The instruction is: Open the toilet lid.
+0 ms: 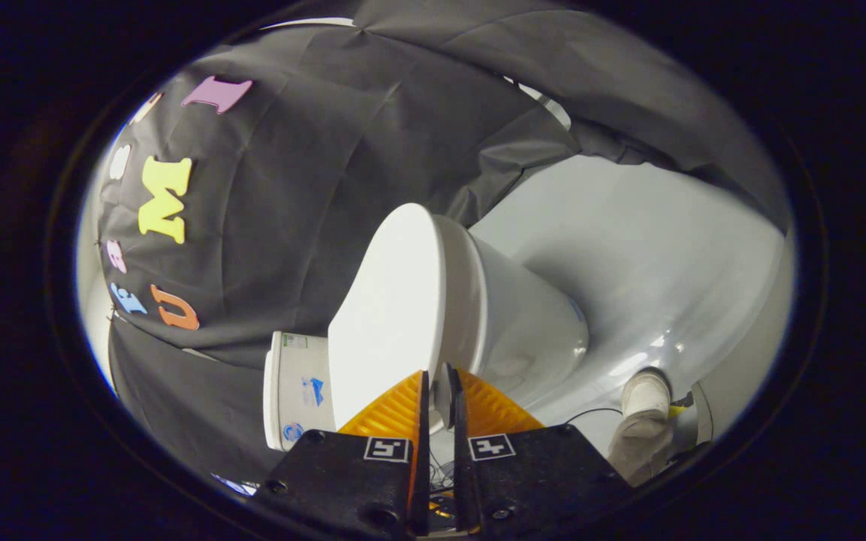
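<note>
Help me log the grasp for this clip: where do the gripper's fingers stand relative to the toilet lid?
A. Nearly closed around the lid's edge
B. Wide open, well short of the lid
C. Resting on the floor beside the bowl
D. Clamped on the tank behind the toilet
A: the gripper has its fingers close together with the rim of the toilet lid between their tips.

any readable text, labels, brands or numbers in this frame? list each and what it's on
None can be read.
Blue printed marks and a small sticker on the toilet tank: too small and blurred.
Square coded markers on the gripper: black-and-white patterns, not words.
Toilet lid: plain, no print. Its edge sits in the narrow gap between the two fingers.
Shoe on the floor: no legible mark.
</note>
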Motion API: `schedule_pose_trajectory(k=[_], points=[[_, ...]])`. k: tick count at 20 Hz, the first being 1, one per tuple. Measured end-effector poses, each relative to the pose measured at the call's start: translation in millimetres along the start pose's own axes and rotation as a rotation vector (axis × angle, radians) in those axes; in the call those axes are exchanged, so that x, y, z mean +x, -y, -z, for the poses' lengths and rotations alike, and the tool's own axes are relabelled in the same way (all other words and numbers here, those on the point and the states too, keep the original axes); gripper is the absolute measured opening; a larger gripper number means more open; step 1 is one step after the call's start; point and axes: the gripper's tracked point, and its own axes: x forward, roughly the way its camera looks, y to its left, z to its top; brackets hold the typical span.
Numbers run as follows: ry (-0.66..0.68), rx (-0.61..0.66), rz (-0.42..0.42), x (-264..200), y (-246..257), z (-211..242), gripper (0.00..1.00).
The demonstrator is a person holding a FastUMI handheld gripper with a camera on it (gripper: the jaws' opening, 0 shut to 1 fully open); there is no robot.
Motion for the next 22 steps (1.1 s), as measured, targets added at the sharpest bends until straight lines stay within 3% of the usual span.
schedule_pose_trajectory(k=[5, 22], points=[[0.016, -0.047, 0.009, -12, -28, -1, 0.15], [0.032, -0.237, -0.076, -50, -149, 14, 0.15]])
